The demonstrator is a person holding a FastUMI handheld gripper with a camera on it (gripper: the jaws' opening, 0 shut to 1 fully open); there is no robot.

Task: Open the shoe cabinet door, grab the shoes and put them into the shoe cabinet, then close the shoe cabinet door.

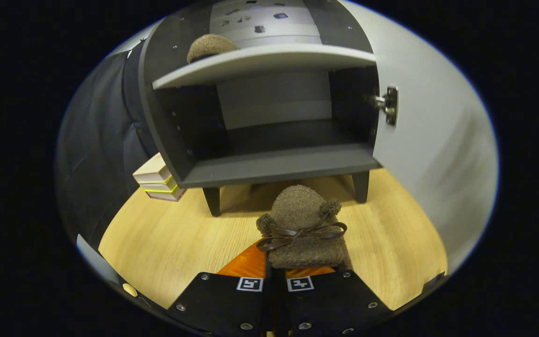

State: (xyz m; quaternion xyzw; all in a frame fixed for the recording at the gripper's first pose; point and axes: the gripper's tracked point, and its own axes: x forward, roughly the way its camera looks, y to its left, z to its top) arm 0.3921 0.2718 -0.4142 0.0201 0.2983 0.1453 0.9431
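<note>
The dark shoe cabinet (pixel 279 164) stands open just ahead, its pale door (pixel 431 121) swung out to the right on a metal hinge (pixel 390 105). One fuzzy brown shoe (pixel 209 46) rests on the upper shelf (pixel 262 62). The lower compartment holds nothing. A second brown shoe (pixel 303 220), with a ribbon bow, pompoms and an orange lining, hangs in front of the cabinet's lower edge, toe pointing at the cabinet. My gripper (pixel 275 282) is shut on its rear rim, with the fingers pressed close together.
A light wooden floor (pixel 166 234) lies under the cabinet's short legs. A small stack of pale boxes (pixel 157 181) sits left of the cabinet, against the dark cloth wall (pixel 96 140). The open door bounds the right side.
</note>
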